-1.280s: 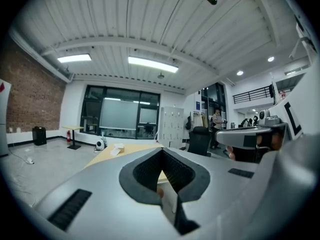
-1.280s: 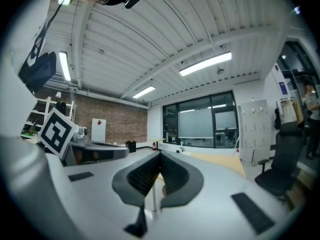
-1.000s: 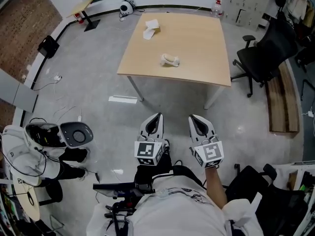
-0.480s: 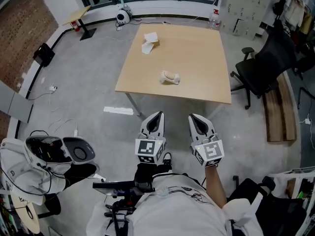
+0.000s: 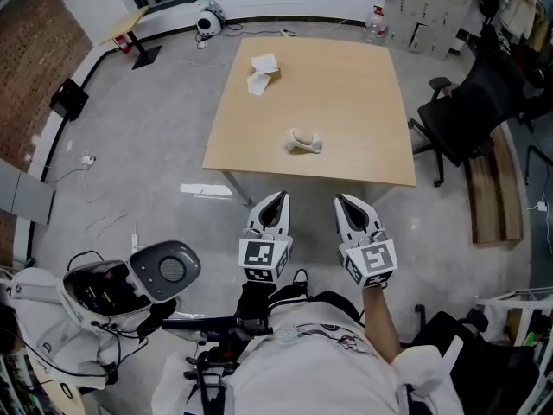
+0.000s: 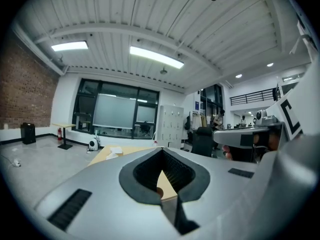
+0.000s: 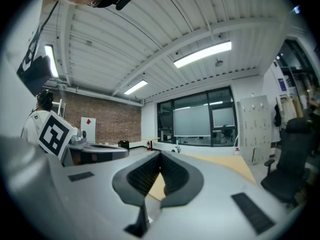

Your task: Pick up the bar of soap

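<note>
The bar of soap (image 5: 302, 141), pale cream, lies near the middle of the light wooden table (image 5: 363, 102) in the head view. My left gripper (image 5: 275, 201) and right gripper (image 5: 347, 202) are held side by side above the floor, just short of the table's near edge, both pointing at it. Both are shut with nothing between the jaws. In the left gripper view my left gripper (image 6: 162, 156) has its tips touching, with the table (image 6: 107, 155) beyond. The right gripper (image 7: 160, 157) in its own view is shut the same way, and the soap is hidden.
A white crumpled packet (image 5: 262, 70) lies at the table's far left. A black office chair (image 5: 475, 102) and a wooden bench (image 5: 499, 180) stand to the right. A white helmet-like device with cables (image 5: 112, 288) sits on the floor at my left. A bottle (image 5: 373, 26) stands at the far corner.
The table has come nearer and lower in the head view as the person steps toward it. Both grippers keep their pose and stay shut. The white device at left has shifted right.
</note>
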The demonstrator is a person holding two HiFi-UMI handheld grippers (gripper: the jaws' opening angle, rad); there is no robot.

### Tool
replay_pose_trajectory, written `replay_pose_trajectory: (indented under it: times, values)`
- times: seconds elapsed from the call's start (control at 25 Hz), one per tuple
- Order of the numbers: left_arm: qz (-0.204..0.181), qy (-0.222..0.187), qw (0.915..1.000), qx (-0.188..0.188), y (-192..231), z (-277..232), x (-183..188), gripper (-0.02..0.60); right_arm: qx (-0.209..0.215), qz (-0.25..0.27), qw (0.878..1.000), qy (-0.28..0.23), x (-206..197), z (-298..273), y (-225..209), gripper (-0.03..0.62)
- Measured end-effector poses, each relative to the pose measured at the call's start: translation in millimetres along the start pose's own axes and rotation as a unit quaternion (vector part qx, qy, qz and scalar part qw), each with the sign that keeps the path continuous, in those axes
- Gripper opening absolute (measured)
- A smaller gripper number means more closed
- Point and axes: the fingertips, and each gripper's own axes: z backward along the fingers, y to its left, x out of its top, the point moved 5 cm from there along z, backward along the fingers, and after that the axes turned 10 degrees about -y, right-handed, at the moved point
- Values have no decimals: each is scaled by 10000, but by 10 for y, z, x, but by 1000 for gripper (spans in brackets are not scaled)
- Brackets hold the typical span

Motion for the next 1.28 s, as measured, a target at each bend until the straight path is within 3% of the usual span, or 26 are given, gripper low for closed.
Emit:
replay_pose_trajectory:
  times: [0.56,1.0,1.28]
  values:
    - [134,88,9998,-89,234,-540,54,5,-60,22,9998,185,41,-499,-301,3]
    - [-18,-39,10000,44,393,-1522,107,5,164,35,9999,29,48,-1221,-1029,3]
    - [-11,89,9999,116,454,-2072,29,5,342,-92,9993,72,-36,-1576,-1426,3]
